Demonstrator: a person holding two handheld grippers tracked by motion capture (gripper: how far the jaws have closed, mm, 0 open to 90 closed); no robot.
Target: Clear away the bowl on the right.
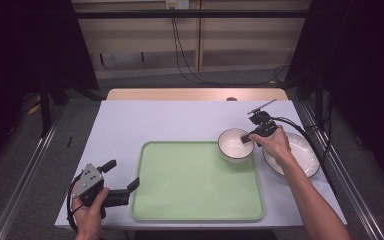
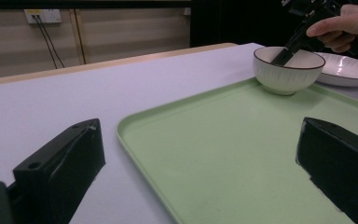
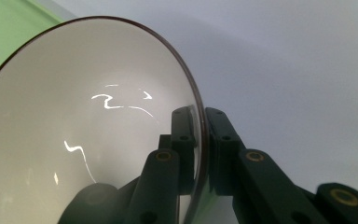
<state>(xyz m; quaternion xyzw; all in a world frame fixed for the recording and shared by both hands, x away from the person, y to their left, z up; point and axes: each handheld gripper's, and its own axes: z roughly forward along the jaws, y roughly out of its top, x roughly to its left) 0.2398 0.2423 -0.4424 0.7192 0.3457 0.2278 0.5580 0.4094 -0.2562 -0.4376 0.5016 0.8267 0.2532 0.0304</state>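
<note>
1. Currently right gripper (image 1: pixel 246 138) clamps the rim of the bowl (image 1: pixel 234 145), right of centre, at the green tray's (image 1: pixel 195 210) upper-right corner.
2. Left gripper (image 1: pixel 121 176) idle, jaws spread, lower left.
3. Next, likely: lift bowl level, keeping the rim pinched firmly.

R tongs (image 3: pixel 200 140) clamped, arm extended; L tongs (image 1: pixel 122 176) wide open, low.

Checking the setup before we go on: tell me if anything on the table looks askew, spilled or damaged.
Nothing stands out. The bowl sits upright at the far right corner of the green tray, its rim pinched by the right hand-held gripper. It looks empty and unbroken. The white plate lies flat beside the tray. No spills show on the table.
</note>
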